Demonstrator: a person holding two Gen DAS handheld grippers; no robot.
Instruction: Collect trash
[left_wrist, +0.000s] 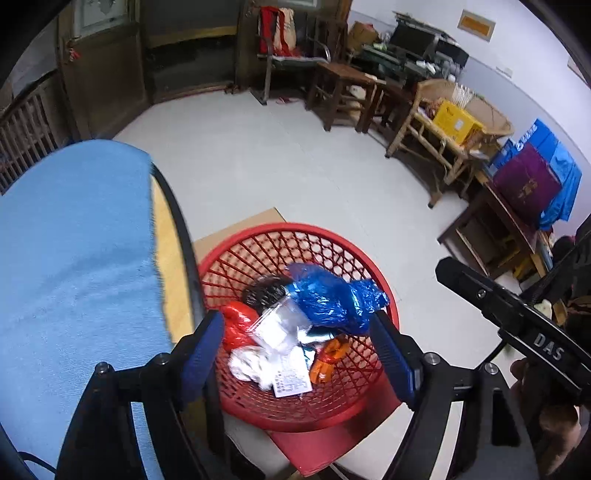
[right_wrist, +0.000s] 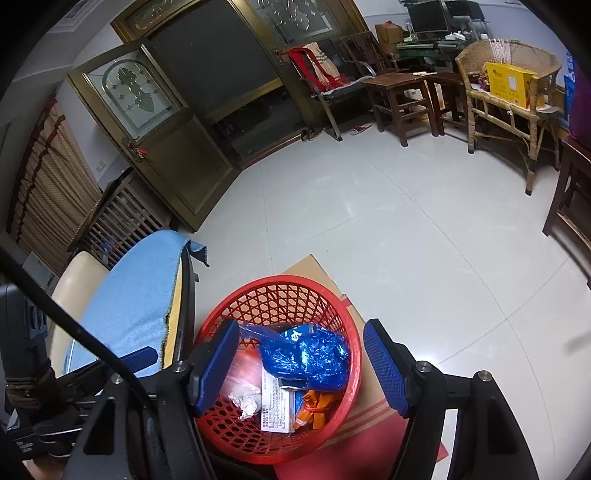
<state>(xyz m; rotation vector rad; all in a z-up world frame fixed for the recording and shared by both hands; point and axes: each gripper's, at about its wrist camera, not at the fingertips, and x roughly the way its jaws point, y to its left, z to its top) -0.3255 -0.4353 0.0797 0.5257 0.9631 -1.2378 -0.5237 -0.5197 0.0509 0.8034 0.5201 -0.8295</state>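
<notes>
A red mesh basket (left_wrist: 295, 229) (right_wrist: 280, 280) stands on the floor beside the table and holds trash. On top lies a crumpled blue plastic bag (left_wrist: 328, 299) (right_wrist: 310, 358). Around it are a red wrapper (left_wrist: 238, 321), white crumpled paper (left_wrist: 247, 363) (right_wrist: 245, 400), a printed paper slip (left_wrist: 291, 380) (right_wrist: 277, 402) and an orange wrapper (left_wrist: 328, 360) (right_wrist: 314, 406). My left gripper (left_wrist: 299, 354) hangs open above the basket, nothing between its blue pads. My right gripper (right_wrist: 301, 365) is also open over the basket and empty. Its black body (left_wrist: 517, 321) shows at the right of the left wrist view.
A table with a light blue cloth (left_wrist: 74, 258) (right_wrist: 140, 295) borders the basket on the left. Flat cardboard (left_wrist: 240, 229) (right_wrist: 314, 269) lies under the basket. Wooden stools (right_wrist: 399, 96), a wicker chair with a yellow box (right_wrist: 509, 85) and a door (right_wrist: 166, 140) line the far walls across grey floor tiles.
</notes>
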